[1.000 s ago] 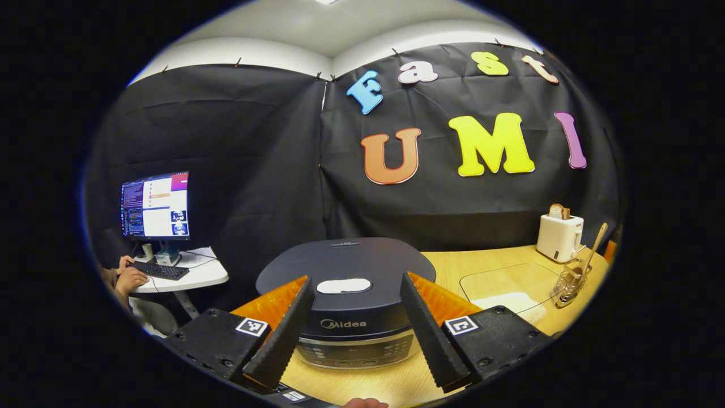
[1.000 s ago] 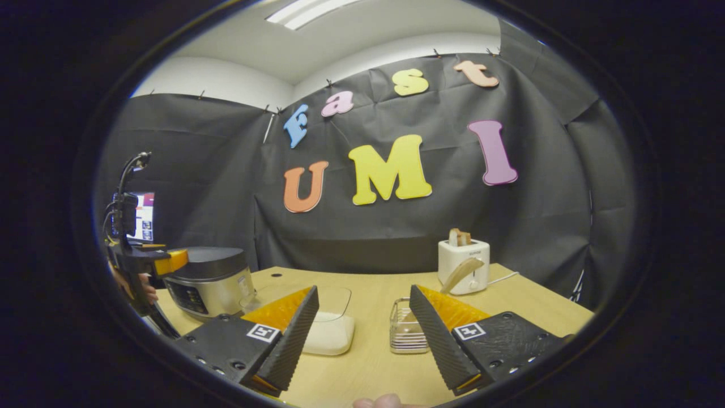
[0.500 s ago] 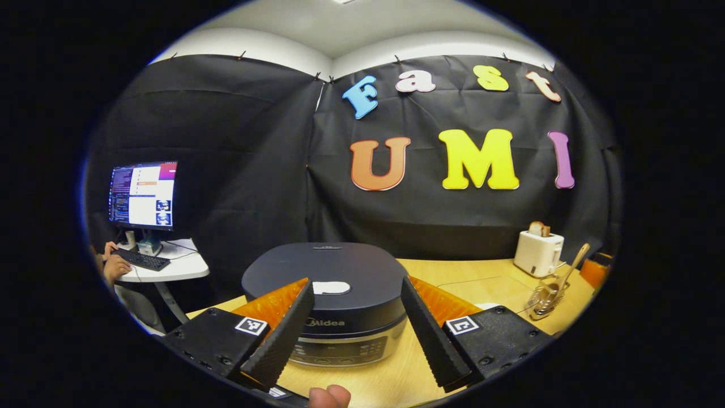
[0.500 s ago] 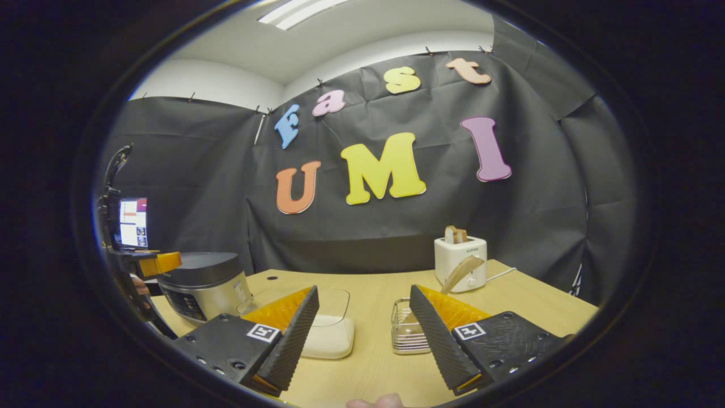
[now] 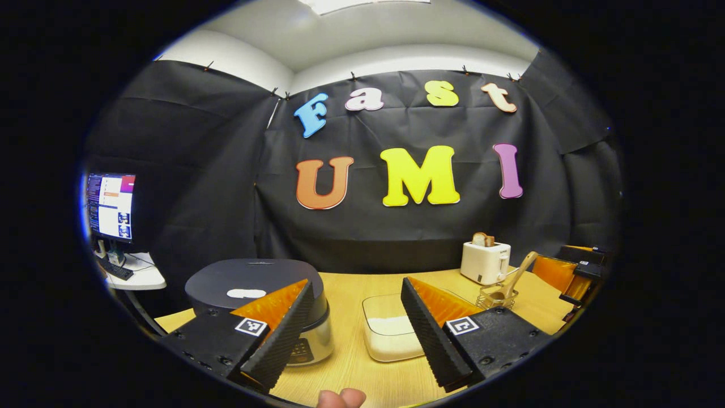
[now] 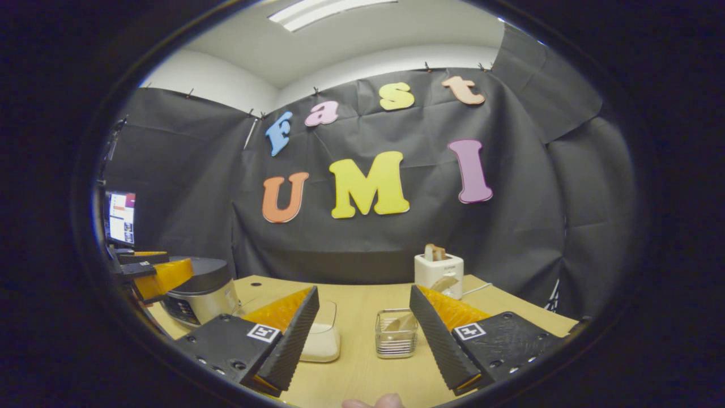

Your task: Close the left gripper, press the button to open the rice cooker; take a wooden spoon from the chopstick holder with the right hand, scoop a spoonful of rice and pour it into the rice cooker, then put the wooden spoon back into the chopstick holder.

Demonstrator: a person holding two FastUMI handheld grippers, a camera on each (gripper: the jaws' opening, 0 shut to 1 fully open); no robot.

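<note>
The dark rice cooker (image 5: 255, 277) stands lid down at the table's left, its white button (image 5: 246, 293) on top. My left gripper (image 5: 355, 282) is open and held back from it, with the cooker behind its left finger. A white box of rice (image 5: 391, 334) sits between the fingers, farther off. The wire chopstick holder (image 5: 494, 296) holds the wooden spoon (image 5: 518, 272), leaning right. My right gripper (image 6: 363, 289) is open, with the chopstick holder (image 6: 396, 334) ahead between its fingers, apart from them. The rice cooker (image 6: 201, 289) and left gripper (image 6: 153, 275) lie to its left.
A white toaster (image 5: 485, 262) with bread stands behind the holder near the cloth wall. The toaster (image 6: 439, 272) has the spoon's handle (image 6: 447, 283) in front of it. A monitor (image 5: 110, 207) sits on a side desk beyond the table's left edge. The rice box (image 6: 323, 337) is left of the holder.
My left gripper has swung right and back from the cooker, which slid from centre to the left of its view. The right gripper turned slightly left, bringing the holder between its fingers. Both stayed open.
</note>
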